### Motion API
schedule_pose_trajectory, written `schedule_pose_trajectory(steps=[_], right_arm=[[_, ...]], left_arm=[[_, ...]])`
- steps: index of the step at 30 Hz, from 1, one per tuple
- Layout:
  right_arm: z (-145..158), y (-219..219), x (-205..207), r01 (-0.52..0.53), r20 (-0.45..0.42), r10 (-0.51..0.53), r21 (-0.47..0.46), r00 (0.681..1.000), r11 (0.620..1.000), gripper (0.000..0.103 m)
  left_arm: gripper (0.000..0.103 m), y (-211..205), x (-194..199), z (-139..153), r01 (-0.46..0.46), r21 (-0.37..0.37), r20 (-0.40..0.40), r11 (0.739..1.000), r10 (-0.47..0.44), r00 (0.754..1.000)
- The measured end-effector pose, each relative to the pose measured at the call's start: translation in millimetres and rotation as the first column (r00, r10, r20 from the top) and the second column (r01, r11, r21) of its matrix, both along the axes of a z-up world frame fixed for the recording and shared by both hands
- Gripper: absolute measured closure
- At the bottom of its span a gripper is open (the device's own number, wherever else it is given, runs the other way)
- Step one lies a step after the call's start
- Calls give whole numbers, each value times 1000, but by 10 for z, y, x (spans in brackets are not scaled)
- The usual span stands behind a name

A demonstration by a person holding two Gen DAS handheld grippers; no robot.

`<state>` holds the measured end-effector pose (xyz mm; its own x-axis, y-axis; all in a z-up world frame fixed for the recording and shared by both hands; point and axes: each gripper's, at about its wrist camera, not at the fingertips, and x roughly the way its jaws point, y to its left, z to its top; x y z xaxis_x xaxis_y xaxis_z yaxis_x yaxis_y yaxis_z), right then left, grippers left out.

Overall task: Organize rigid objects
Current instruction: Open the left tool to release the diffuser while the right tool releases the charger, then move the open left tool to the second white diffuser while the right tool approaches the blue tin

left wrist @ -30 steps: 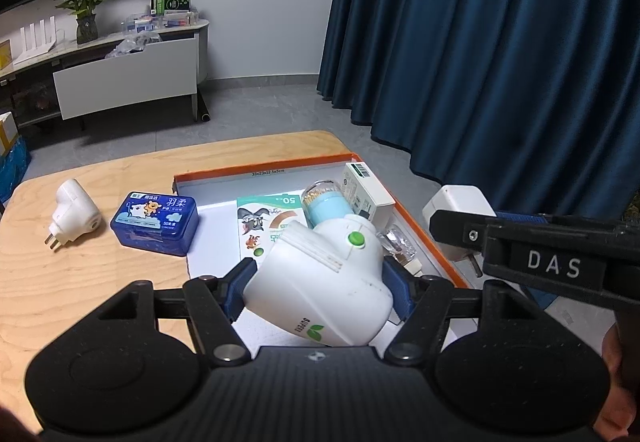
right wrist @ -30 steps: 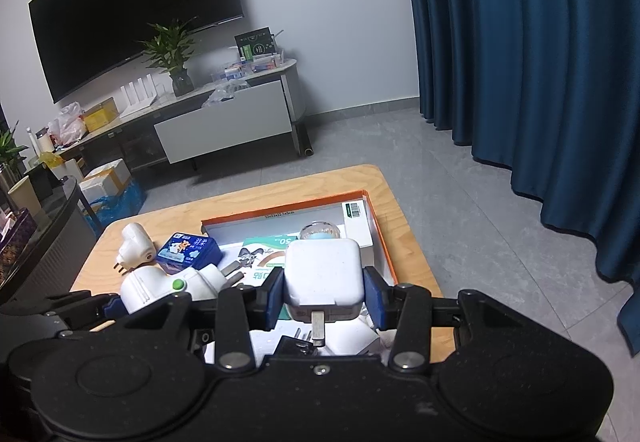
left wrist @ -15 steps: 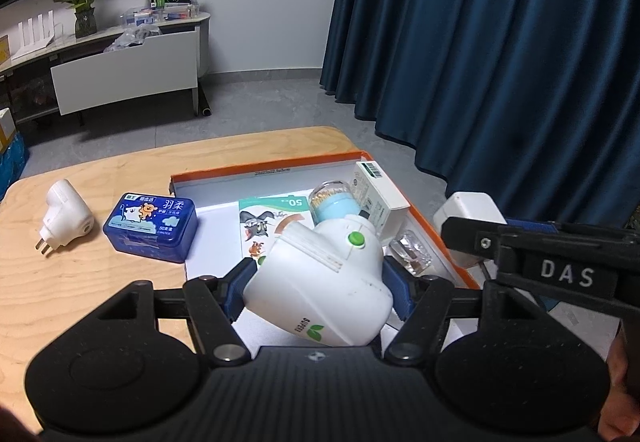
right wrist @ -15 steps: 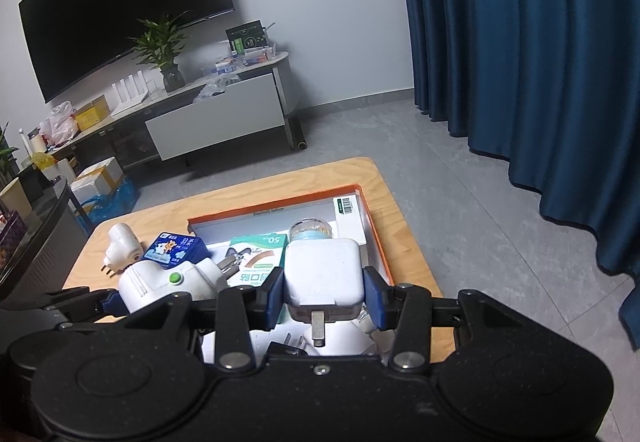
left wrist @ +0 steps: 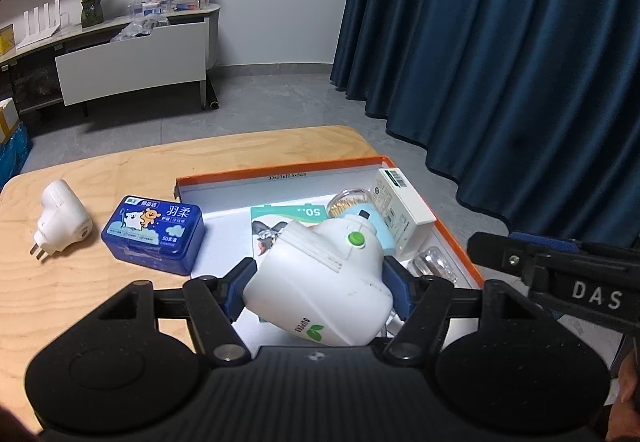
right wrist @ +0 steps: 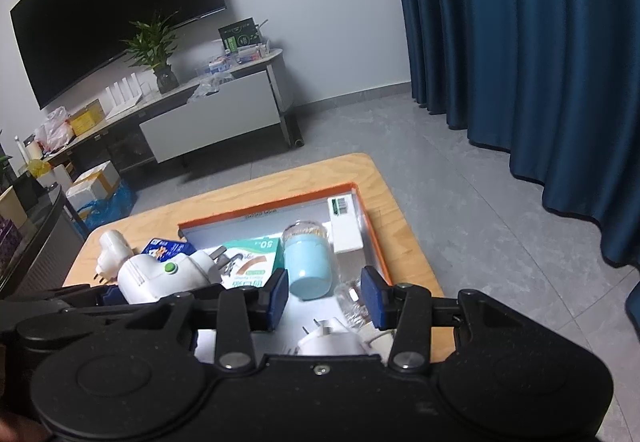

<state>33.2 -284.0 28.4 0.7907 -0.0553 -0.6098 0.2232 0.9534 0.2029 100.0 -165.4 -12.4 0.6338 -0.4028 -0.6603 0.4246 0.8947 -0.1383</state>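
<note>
- The left gripper (left wrist: 316, 278) pinches a white plastic plug-in device with a round green button (left wrist: 320, 282). Both blue pads press on its sides, and it hangs tilted over the near half of the box.
- The shallow cardboard box with an orange rim (left wrist: 280, 171) lies on the light wooden table (left wrist: 100, 169), toward the table's 3 o'clock side.
- The right gripper (right wrist: 324, 294) stands spread, with nothing between its blue pads.
- A white square plug adapter with metal prongs (right wrist: 332, 338) lies in the box just below the right gripper, at 6 o'clock from its gap.
- In the box, a pale blue jar with a clear top (right wrist: 308, 262) lies at 12 o'clock from the right gripper's gap. A green-and-white flat pack (right wrist: 252, 262) is at its 9 o'clock and a white carton with a barcode (left wrist: 404, 205) at its 3 o'clock.
- A small clear plastic piece (left wrist: 434, 266) sits by the box's right wall.
- Outside the box, at its 9 o'clock, a dark blue rectangular tin (left wrist: 154, 234) stands just beside the wall. A white plug-in unit with two prongs (left wrist: 60, 222) lies farther out at 9 o'clock.
</note>
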Motion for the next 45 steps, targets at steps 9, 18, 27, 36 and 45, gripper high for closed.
schedule_pose_trajectory(steps=[9, 18, 27, 36, 45], right_arm=[[86, -119, -120, 63, 56, -64, 16, 996, 998, 51], [130, -95, -127, 50, 67, -51, 12, 996, 999, 48], [121, 273, -4, -66, 49, 66, -1, 997, 998, 38], [64, 753, 188, -196, 18, 195, 8, 981, 981, 36], [15, 1104, 354, -284, -9, 284, -3, 959, 959, 33]], left_arm=[[34, -192, 133, -44, 64, -38, -35, 997, -65, 997], [18, -115, 95, -9, 66, -55, -30, 996, -67, 997], [14, 407, 9, 46, -77, -40, -22, 996, 76, 997], [13, 951, -25, 127, -205, -34, -23, 978, 205, 979], [11, 1325, 19, 98, -290, -36, -17, 956, 290, 957]])
